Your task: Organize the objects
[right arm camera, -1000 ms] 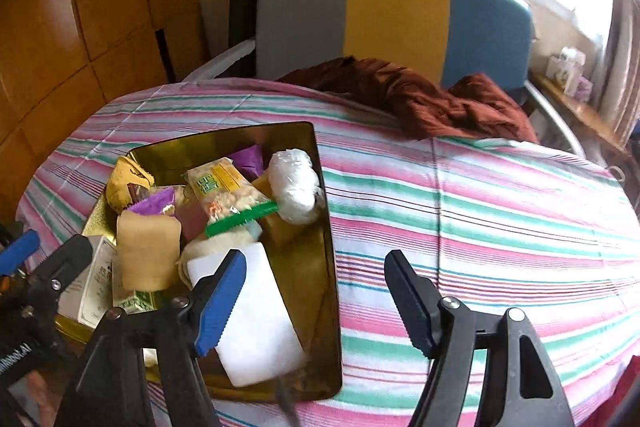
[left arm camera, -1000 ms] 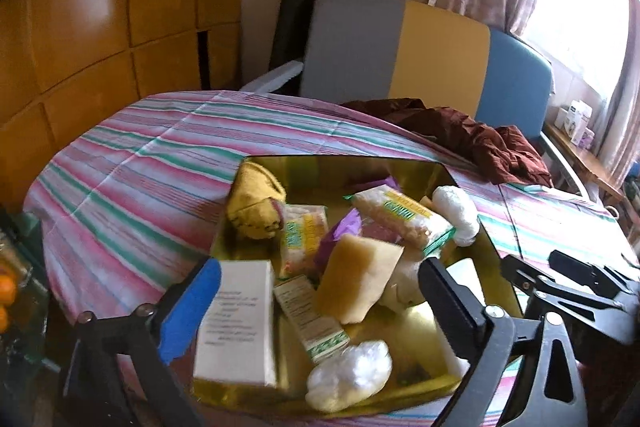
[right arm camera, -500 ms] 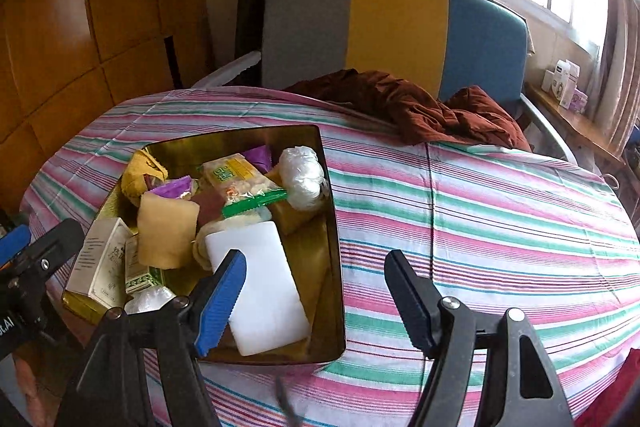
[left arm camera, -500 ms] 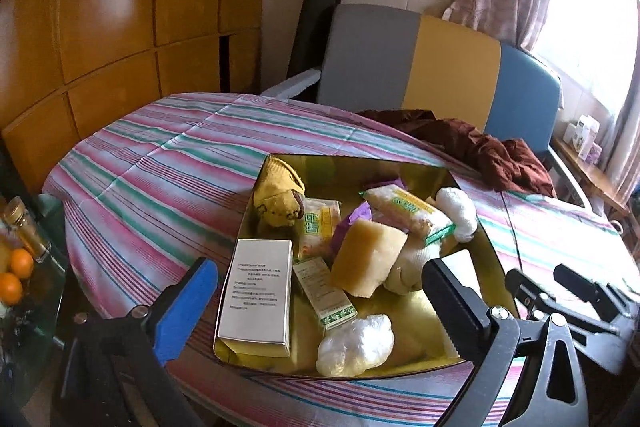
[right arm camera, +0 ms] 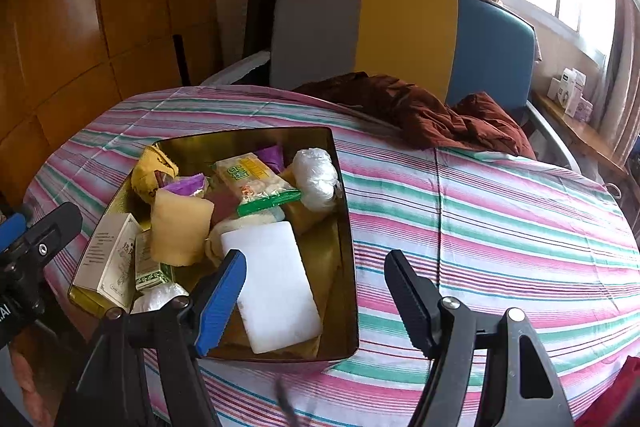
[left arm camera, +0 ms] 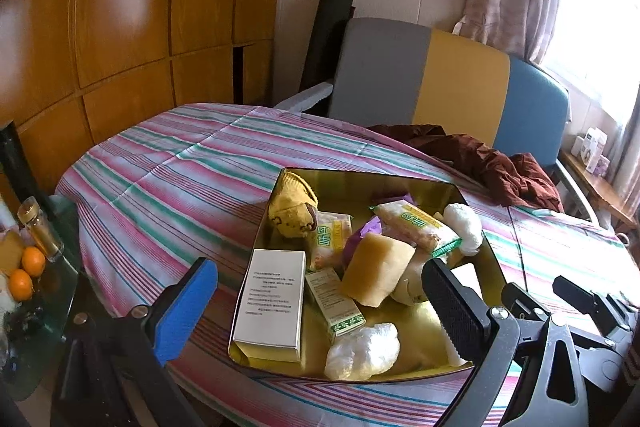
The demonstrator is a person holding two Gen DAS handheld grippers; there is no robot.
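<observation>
Both the left gripper [left arm camera: 320,301] and right gripper [right arm camera: 316,291] hang released, empty, above the heaped gold tray [right arm camera: 346,227]; a careless grab could spill neighbouring packets.

Each handheld tool is a black plastic frame with triangular cut-outs and silver round-headed screws at its joints. The left gripper [left arm camera: 320,299] carries one smooth blue pad and one black pad with a fine dotted texture. The right gripper [right arm camera: 316,295] has a blue pad with a serrated edge and a black toothed pad [right arm camera: 408,297]. White lettering marks the left tool's body.
</observation>
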